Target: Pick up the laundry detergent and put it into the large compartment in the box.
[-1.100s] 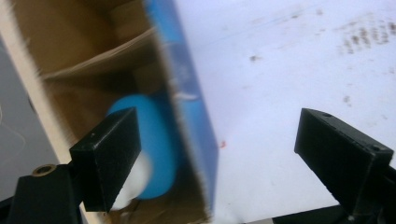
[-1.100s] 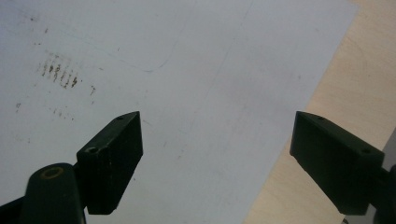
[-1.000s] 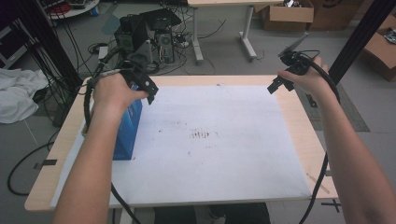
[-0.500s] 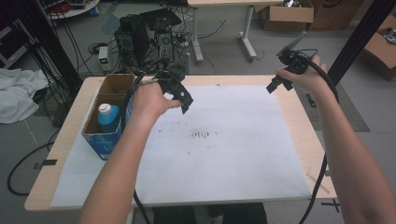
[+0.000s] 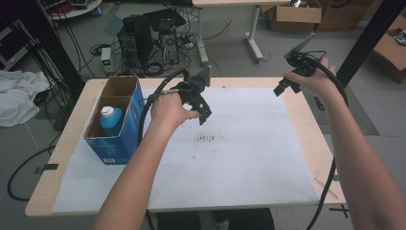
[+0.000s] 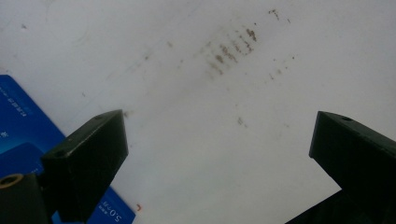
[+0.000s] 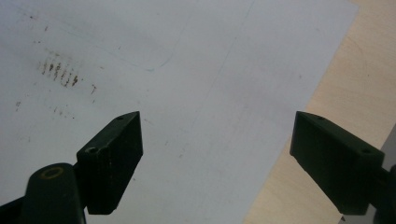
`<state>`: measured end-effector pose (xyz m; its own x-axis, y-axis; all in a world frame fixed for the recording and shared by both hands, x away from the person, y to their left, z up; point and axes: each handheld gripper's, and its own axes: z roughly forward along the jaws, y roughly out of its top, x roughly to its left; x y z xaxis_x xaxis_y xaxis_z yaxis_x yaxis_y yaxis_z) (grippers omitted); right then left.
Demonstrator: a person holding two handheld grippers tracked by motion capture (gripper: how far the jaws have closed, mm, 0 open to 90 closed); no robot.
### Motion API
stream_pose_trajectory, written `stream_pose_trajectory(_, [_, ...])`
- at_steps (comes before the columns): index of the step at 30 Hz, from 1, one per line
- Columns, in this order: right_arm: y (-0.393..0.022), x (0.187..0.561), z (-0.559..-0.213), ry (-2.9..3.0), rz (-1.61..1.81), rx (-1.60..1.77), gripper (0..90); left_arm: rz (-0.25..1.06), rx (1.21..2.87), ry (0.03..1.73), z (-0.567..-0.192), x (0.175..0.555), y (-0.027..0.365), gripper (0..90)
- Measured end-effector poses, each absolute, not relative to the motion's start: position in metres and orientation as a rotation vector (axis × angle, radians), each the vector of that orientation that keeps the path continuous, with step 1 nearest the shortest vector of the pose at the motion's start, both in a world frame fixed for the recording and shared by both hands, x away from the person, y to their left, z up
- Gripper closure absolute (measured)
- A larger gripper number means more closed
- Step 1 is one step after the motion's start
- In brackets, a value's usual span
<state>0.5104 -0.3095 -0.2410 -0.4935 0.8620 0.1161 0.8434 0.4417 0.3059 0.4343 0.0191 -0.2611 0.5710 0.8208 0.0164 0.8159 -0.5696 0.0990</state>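
Hovering over the white sheet (image 5: 239,158), the left gripper (image 5: 200,103) is held above the sheet's far left part, its jaws spread wide with nothing between them. In the left gripper view (image 6: 219,154) the two black jaws stand far apart over bare sheet, and a patch of brown smudges (image 6: 229,49) lies beyond them. The same smudges (image 5: 207,139) sit near the middle of the sheet in the high view, just on the person's side of the left gripper. A black cable (image 5: 148,103) loops from the left gripper back over the left hand (image 5: 167,110).

Left of the sheet's middle, at its left edge, stands a blue box (image 5: 115,129), upright and open at the top, well apart from the left gripper. A corner of the box (image 6: 28,135) shows at the left of the left gripper view, beside the left jaw. Inside the box, in the half nearer the person, stands a bottle (image 5: 111,120) with a white cap; the far half looks empty.

The right gripper (image 5: 287,86) is held above the sheet's far right corner, near the edge of the table (image 5: 306,129). Its jaws are also wide apart and hold nothing. The right gripper view (image 7: 215,163) looks down on the sheet with the smudges (image 7: 58,70) at upper left and bare wood of the table (image 7: 327,93) at the right. The right hand (image 5: 313,81) grips it, with a cable (image 5: 330,182) trailing along the forearm.
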Motion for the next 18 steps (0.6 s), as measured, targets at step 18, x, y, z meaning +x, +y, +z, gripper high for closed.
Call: stream_pose_trajectory(18, [-0.3134, 0.5096, -0.2435, 2.621, 0.507, 1.550, 17.5, 0.089, 2.732, 1.403, -0.2631, 0.4340, 0.0143, 1.0])
